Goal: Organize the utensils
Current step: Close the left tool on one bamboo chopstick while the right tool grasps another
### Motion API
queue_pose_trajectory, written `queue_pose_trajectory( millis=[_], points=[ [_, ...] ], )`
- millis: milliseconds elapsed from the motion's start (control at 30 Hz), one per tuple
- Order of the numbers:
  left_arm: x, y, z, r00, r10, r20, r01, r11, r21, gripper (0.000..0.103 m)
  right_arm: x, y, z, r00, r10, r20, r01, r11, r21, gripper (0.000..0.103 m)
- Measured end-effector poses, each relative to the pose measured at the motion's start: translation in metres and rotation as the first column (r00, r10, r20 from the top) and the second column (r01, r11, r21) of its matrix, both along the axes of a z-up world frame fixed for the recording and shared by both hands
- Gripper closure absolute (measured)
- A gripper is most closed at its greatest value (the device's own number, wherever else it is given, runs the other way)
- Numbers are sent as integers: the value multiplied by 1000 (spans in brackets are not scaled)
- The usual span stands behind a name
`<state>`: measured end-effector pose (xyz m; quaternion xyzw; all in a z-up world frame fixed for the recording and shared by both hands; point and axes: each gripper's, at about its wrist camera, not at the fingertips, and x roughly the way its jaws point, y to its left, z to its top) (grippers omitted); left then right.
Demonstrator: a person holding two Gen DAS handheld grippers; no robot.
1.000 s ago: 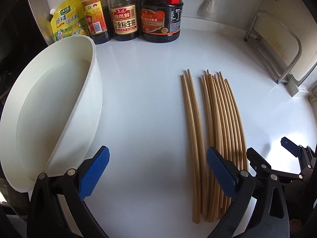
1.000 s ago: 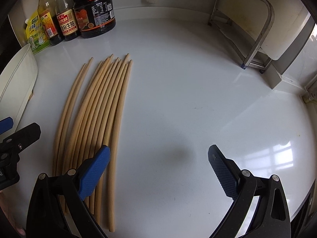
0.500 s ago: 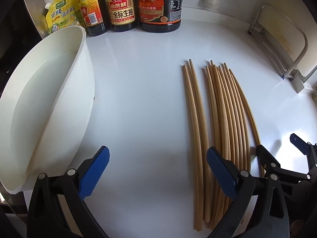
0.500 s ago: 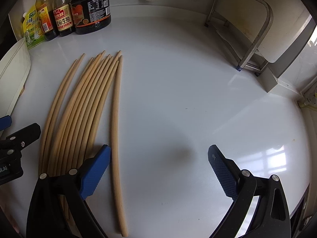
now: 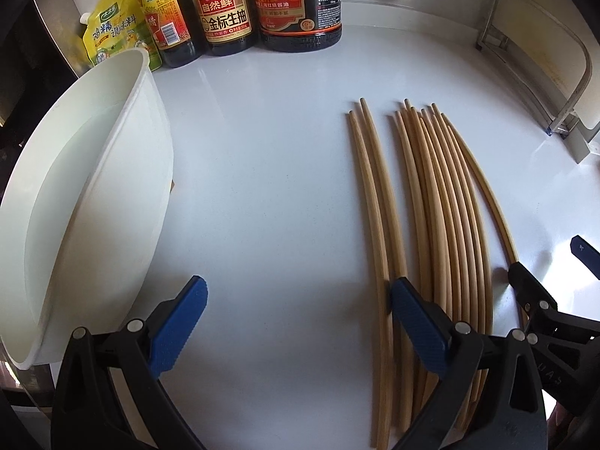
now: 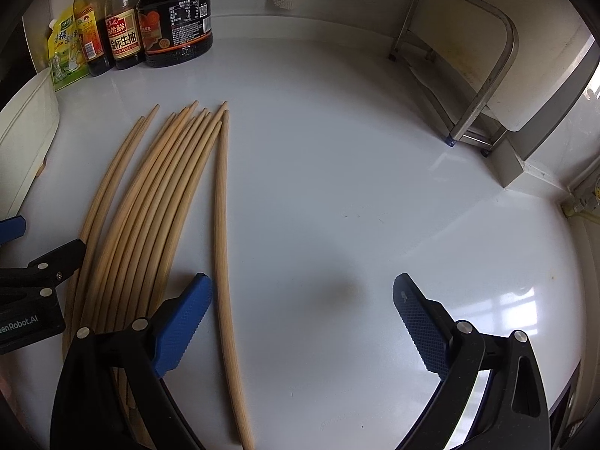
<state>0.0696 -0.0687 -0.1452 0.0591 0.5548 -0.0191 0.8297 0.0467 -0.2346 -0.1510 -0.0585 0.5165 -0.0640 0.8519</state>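
On my white counter (image 6: 337, 187): a row of wooden chopsticks (image 5: 435, 206), one chopstick (image 6: 221, 225) lying slightly apart on its right. My left gripper (image 5: 296, 322) and right gripper (image 6: 300, 318) both hover with jaws spread wide, holding nothing. White tub (image 5: 86, 195) at left; sauce bottles (image 5: 225, 7) behind.
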Motion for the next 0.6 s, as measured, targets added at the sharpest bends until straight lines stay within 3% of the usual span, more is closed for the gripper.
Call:
queue_pose_trajectory(
  millis=[133, 333, 433, 500, 600],
  points=[
    [1, 2, 0, 1000, 5, -3, -5, 1000, 2, 7, -1, 1, 0, 1000, 14, 10, -14, 1000, 3, 12],
    [-2, -6, 8, 999, -20, 35, 20, 1000, -5, 41, -3, 10, 2, 997, 64, 35, -64, 998, 1, 31],
    [-3, -10, 10, 999, -40, 29, 41, 998, -36, 66, -4, 16, 3, 994, 105, 34, -106, 994, 24, 48],
    [-1, -12, 11, 998, -56, 16, 57, 996, -64, 89, -3, 19, 3, 989, 145, 24, -146, 987, 67, 72],
    [1, -17, 11, 997, -79, -1, 79, 994, -73, 96, 0, 27, 4, 982, 187, -3, -186, 977, 102, 97]
  ],
)
